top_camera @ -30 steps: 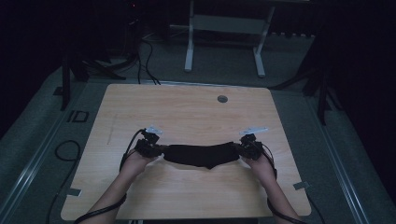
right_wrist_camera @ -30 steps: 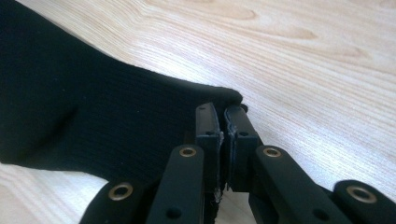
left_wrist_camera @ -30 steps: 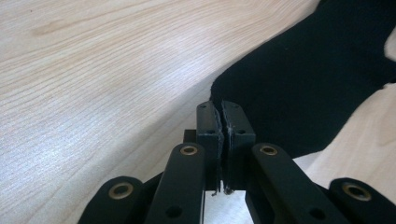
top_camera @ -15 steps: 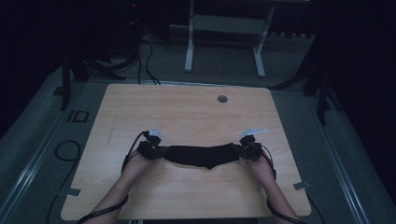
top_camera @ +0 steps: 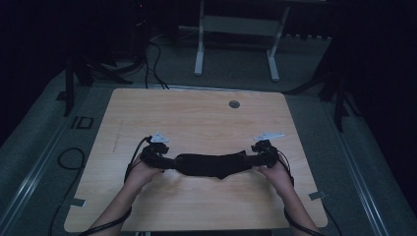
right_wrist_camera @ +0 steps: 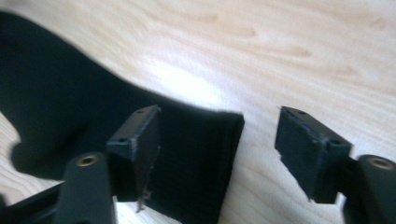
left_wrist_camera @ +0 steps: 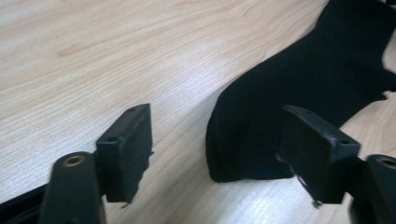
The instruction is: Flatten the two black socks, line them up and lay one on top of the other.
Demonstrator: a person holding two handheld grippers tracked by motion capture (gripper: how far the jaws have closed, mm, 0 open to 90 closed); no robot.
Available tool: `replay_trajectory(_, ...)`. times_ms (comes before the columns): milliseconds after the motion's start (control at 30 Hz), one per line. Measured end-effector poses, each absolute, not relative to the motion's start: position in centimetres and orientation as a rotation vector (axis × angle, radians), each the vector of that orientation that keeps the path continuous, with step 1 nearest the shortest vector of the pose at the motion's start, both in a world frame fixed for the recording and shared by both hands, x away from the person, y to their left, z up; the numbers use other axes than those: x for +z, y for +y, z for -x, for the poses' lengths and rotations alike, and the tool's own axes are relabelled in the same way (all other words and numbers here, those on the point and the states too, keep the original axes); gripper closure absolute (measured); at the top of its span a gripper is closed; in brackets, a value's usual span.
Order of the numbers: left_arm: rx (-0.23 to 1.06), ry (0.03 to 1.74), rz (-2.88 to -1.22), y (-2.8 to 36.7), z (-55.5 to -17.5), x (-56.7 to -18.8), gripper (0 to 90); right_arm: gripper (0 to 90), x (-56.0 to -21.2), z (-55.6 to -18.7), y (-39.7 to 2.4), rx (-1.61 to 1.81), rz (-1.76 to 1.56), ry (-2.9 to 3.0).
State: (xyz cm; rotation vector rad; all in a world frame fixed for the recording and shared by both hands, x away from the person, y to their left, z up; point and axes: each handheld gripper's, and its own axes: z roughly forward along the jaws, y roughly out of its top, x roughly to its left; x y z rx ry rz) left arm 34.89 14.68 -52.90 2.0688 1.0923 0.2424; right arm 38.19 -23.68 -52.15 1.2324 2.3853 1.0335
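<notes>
A long black sock (top_camera: 211,164) lies flat across the near middle of the wooden table (top_camera: 206,123). My left gripper (top_camera: 158,158) sits at its left end, and in the left gripper view that gripper (left_wrist_camera: 219,144) is open, the rounded end of the sock (left_wrist_camera: 261,130) lying between the jaws, closer to the right one. My right gripper (top_camera: 260,155) sits at the sock's right end. In the right gripper view this gripper (right_wrist_camera: 219,149) stands open over the squared cuff of the sock (right_wrist_camera: 196,158), which reaches past the left jaw into the gap.
A small round grommet (top_camera: 234,104) is set in the table near its far edge. Cables trail off the table's left side to the floor (top_camera: 69,157). Metal frame legs (top_camera: 199,44) stand behind the table.
Both grippers have eased slightly toward me and the sock has settled flat; it looks released at both ends.
</notes>
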Motion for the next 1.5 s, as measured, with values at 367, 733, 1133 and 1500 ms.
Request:
replay_trajectory(367,0.335,1.119,-1.989,16.2,-32.2,-52.5,7.0,13.5,-51.1,-37.2,-24.5,1.098,-1.151,2.327)
replay_trajectory(733,0.351,1.139,-1.984,18.5,-29.6,-54.0,7.1,13.3,-52.2,-36.1,-27.3,1.093,-1.155,2.312)
replay_trajectory(1133,0.35,1.173,-1.999,19.7,-27.8,-55.5,7.1,13.6,-53.2,-34.8,-30.1,1.083,-1.209,2.313)
replay_trajectory(1500,0.398,1.208,-1.952,21.8,-25.7,-55.8,7.1,14.1,-54.1,-33.3,-32.3,1.063,-1.258,2.306)
